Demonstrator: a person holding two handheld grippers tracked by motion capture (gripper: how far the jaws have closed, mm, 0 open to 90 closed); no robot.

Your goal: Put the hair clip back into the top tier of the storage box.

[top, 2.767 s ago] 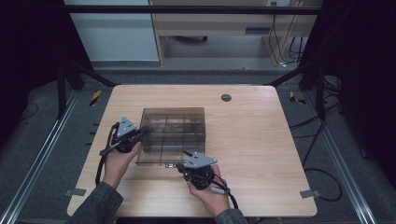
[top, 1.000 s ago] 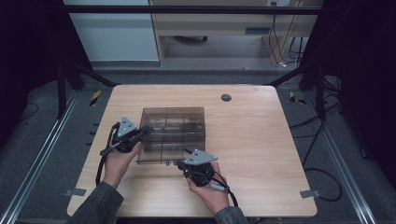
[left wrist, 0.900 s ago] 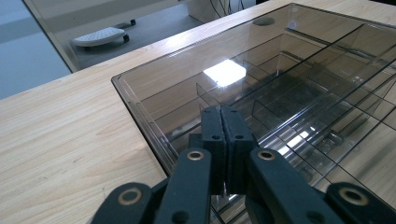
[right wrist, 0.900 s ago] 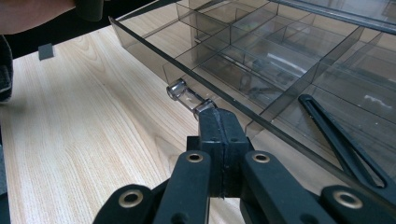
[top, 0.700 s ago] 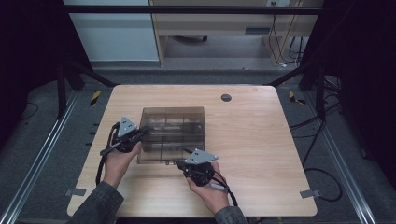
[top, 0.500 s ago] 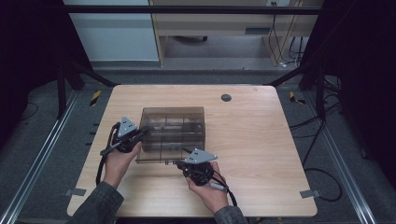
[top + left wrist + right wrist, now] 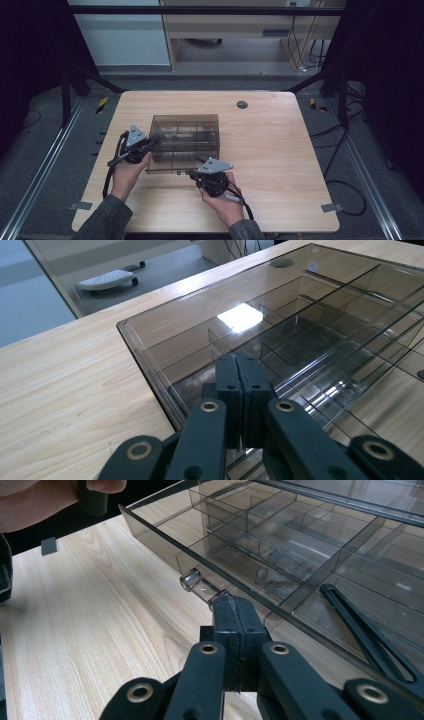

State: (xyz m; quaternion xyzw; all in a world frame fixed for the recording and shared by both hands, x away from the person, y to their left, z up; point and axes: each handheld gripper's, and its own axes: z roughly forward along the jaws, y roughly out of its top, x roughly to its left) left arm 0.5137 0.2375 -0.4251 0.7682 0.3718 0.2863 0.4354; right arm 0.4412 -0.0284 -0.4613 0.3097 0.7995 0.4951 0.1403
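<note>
One organizer box (image 7: 185, 142), smoky see-thru plastic w/ a flat clear lid, sits on the wooden bench (image 7: 280, 150) between the two hand-held grippers. Inside it's split by thin walls into many small compartments; the left gripper view shows a bright light glare on the lid (image 7: 240, 317). A clear knob-like latch (image 7: 200, 586) sticks out of the box's near edge, just ahead of the right hand-held gripper (image 7: 235, 611). Its jaws are clenched tight together, tips touching that latch; can't tell if anything is pinched between them. Left hand-held gripper (image 7: 241, 371) also clenched, pads pressed flat to each other, tips over the box's left edge, resting on or just above the lid. Count: 1 box, 2 hand-held grippers, 2 hands, 1 round dark grommet (image 7: 242, 104) in the bench well beyond the box, far side from both grippers. A black strap-like piece (image 7: 370, 635) lies to the right of the right jaws, seen thru the plastic.
</note>
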